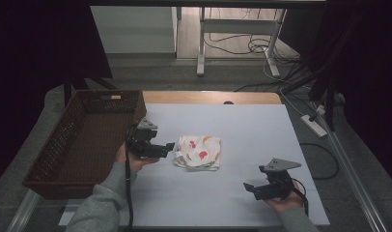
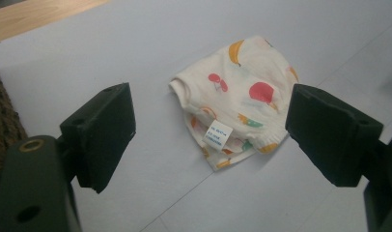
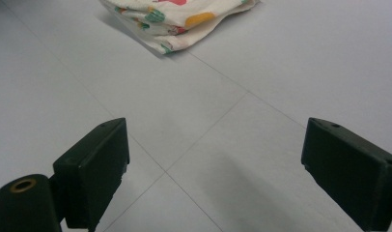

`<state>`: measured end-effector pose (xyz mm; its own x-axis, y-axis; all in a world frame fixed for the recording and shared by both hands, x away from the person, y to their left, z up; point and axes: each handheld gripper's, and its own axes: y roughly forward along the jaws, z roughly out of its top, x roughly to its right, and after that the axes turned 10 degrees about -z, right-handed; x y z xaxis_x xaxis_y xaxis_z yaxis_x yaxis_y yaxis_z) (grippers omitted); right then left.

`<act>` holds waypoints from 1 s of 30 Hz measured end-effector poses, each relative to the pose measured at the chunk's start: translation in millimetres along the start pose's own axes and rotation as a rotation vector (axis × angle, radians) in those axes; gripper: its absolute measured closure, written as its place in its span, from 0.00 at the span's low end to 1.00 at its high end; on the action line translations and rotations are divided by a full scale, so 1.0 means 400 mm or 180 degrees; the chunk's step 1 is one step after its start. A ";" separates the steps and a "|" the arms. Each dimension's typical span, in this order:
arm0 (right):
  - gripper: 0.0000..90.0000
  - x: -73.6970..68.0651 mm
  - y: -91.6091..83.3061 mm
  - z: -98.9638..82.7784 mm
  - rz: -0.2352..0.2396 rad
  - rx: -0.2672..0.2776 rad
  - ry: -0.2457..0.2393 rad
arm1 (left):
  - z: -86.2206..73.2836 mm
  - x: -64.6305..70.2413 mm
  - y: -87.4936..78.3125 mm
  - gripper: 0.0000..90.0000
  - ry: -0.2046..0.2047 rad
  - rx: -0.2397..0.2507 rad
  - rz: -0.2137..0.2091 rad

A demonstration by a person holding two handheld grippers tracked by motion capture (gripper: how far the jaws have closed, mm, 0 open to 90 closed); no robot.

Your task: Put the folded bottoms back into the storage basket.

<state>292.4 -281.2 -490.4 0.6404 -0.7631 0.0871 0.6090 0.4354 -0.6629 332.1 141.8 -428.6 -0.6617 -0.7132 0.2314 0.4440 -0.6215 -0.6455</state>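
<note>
A small folded garment (image 1: pixel 198 152), cream with fruit prints, is lying near the middle of the white table (image 1: pixel 242 193), its white label (image 2: pixel 217 136) showing at the folded edge in the left gripper view. A brown wicker basket (image 1: pixel 63 140) is sitting at the table's left side, overhanging the edge, with nothing visible inside it; it is probably standing ready as the place for the folded piece, which would explain why the garment is lying within easy reach of it. The left tool (image 1: pixel 167 147) is hovering just beside the garment's left edge, pointing at it; whether it is already touching the cloth is hard to tell from above. In the left gripper view its jaws are standing wide apart, holding nothing, with the garment framed between them and a little beyond, so this is looking like the approach to a grasp on the near folded edge. The right tool (image 1: pixel 249 188) is waiting well apart from the garment, low over the near right part of the table; its jaws are likewise spread wide and gripping nothing, bare table between them, the garment's corner (image 3: pixel 177 19) lying farther ahead. The right hand is seemingly resting while the left does the pick.
</note>
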 end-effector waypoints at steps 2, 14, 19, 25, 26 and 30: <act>0.11 0.001 -0.001 0.000 0.0002 -0.0004 -0.0002 | 0.002 -0.001 0.007 0.19 0.0002 -0.0023 0.0000; 0.11 0.001 -0.001 0.000 -0.0002 -0.0009 0.0008 | 0.015 0.008 0.039 0.19 0.0008 -0.0067 -0.0004; 0.11 0.002 -0.001 -0.001 -0.0001 -0.0004 0.0021 | 0.022 0.006 0.051 0.19 0.0012 -0.0106 -0.0012; 0.11 0.002 -0.001 -0.001 -0.0002 -0.0006 0.0023 | 0.031 0.009 0.068 0.19 0.0022 -0.0166 -0.0024; 0.11 0.002 -0.001 -0.001 -0.0002 -0.0007 0.0022 | 0.032 0.009 0.071 0.19 0.0030 -0.0182 -0.0025; 0.11 0.002 -0.002 -0.002 -0.0004 -0.0003 0.0022 | 0.034 0.007 0.079 0.19 0.0017 -0.0212 -0.0040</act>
<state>292.3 -282.4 -490.4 0.6363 -0.7670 0.0827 0.6093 0.4340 -0.6636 352.7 115.5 -438.4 -0.6703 -0.7036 0.2359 0.3946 -0.6071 -0.6897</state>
